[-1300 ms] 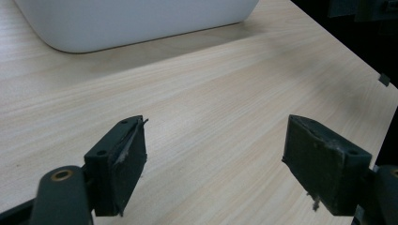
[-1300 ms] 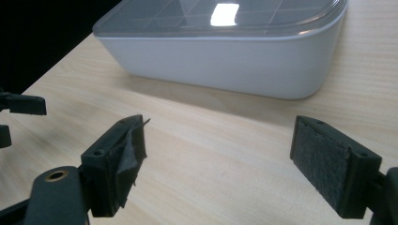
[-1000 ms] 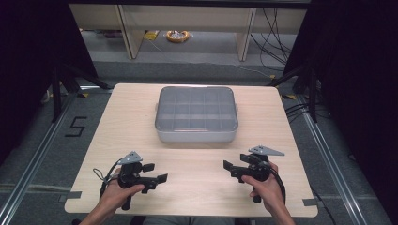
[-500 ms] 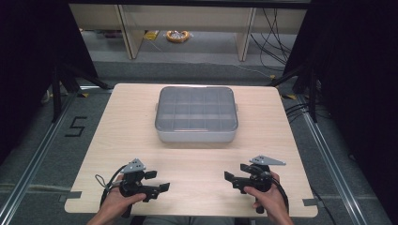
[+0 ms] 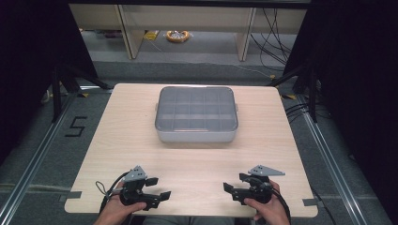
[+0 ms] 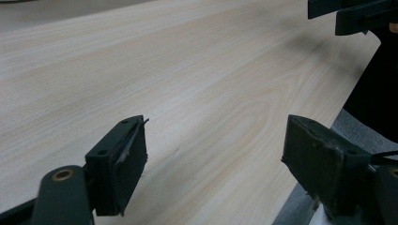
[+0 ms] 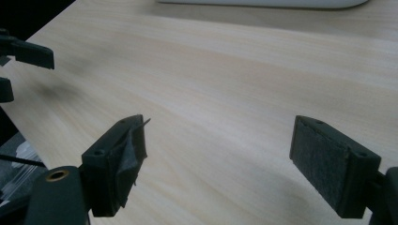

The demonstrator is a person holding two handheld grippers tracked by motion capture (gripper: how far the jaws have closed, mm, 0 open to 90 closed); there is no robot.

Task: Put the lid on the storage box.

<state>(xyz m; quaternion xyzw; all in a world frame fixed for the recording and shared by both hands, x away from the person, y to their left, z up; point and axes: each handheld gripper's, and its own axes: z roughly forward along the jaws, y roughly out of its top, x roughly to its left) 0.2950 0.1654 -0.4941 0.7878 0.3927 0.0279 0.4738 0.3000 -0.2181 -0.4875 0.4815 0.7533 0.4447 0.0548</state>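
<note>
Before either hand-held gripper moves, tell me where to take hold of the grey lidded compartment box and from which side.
Take the grey lidded compartment box by its small tab on the right short side, coming in from the right with the right hand-held gripper. Elsewhere the rounded lid looks smooth and too wide for open jaws; that protruding tab is probably the only pinchable edge.

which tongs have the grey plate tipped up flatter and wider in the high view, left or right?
The right tongs: their grey plate spreads wide and pale. The left tongs show a smaller, darker plate. Both are open, at the table's near edge.
</note>
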